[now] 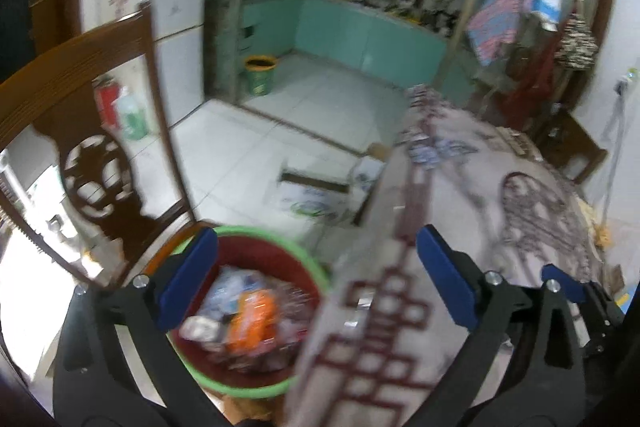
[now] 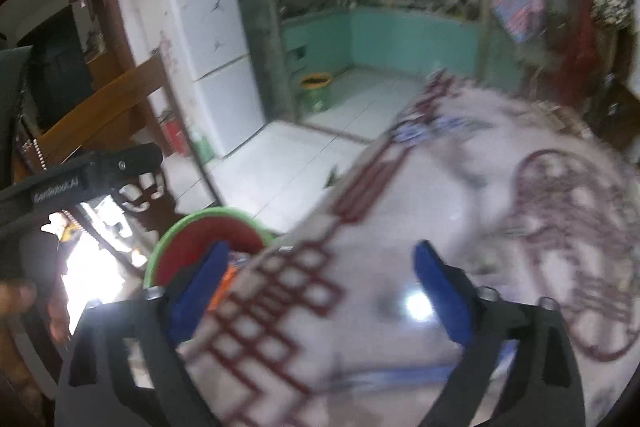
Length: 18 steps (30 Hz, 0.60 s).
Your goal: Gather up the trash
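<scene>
A green-rimmed bin with a red liner (image 1: 280, 247) stands on the floor beside the table and holds crumpled clear plastic and an orange wrapper (image 1: 252, 319). My left gripper (image 1: 320, 283) is open and empty, above the bin and the table edge. The bin's rim (image 2: 176, 231) also shows in the right wrist view at lower left. My right gripper (image 2: 320, 291) is open and empty over the patterned tablecloth (image 2: 400, 227). Both views are blurred.
A carved wooden chair (image 1: 92, 163) stands left of the bin. A cardboard box (image 1: 316, 195) lies on the tiled floor beyond it. A small green bucket (image 1: 260, 75) stands by the teal kitchen cabinets. A white fridge (image 2: 208, 39) is at the left.
</scene>
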Each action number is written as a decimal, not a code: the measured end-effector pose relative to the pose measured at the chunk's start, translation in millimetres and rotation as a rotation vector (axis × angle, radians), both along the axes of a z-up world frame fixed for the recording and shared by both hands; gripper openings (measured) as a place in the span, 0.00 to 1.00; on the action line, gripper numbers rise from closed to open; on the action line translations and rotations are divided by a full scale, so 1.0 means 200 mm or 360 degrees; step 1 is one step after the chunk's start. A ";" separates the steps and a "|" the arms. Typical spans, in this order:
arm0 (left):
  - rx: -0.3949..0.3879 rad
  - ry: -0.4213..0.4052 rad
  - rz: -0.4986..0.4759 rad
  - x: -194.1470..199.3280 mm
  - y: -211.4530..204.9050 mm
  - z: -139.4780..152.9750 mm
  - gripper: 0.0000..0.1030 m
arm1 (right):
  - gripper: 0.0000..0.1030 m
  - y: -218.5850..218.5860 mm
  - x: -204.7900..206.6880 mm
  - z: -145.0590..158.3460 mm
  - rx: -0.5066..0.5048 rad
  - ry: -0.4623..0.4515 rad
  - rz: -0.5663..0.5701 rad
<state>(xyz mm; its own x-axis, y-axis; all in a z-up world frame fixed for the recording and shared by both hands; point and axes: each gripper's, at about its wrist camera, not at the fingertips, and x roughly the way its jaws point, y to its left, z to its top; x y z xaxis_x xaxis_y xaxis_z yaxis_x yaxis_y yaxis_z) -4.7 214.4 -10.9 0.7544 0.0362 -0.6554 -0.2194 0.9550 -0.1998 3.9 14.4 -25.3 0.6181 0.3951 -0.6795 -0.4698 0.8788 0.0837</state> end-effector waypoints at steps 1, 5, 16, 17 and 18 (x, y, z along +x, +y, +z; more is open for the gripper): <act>-0.0011 -0.0032 -0.0047 0.01 -0.07 0.02 0.95 | 0.93 -0.09 -0.01 0.04 0.0001 -0.0038 -0.0021; -0.0038 -0.0205 -0.0256 0.05 -0.40 0.12 0.95 | 0.93 -0.41 -0.04 0.17 -0.0017 -0.0144 -0.0125; -0.0002 -0.0484 -0.0445 0.09 -1.03 0.17 0.95 | 0.94 -1.09 -0.18 0.21 0.0004 -0.0695 -0.0637; -0.0019 -0.0456 -0.0450 0.10 -1.04 0.15 0.95 | 0.93 -1.12 -0.15 0.18 0.0055 -0.0584 -0.0616; -0.0024 -0.0405 -0.0440 0.13 -1.07 0.12 0.95 | 0.93 -1.15 -0.14 0.17 0.0097 -0.0543 -0.0609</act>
<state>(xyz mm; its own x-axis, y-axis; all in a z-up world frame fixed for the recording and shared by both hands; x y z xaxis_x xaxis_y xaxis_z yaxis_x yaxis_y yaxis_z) 21.0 1.2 12.5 0.8732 -0.1997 -0.4445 0.1046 0.9677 -0.2294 -23.6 -214.7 8.6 0.9087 0.1297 -0.3968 -0.1250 0.9914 0.0379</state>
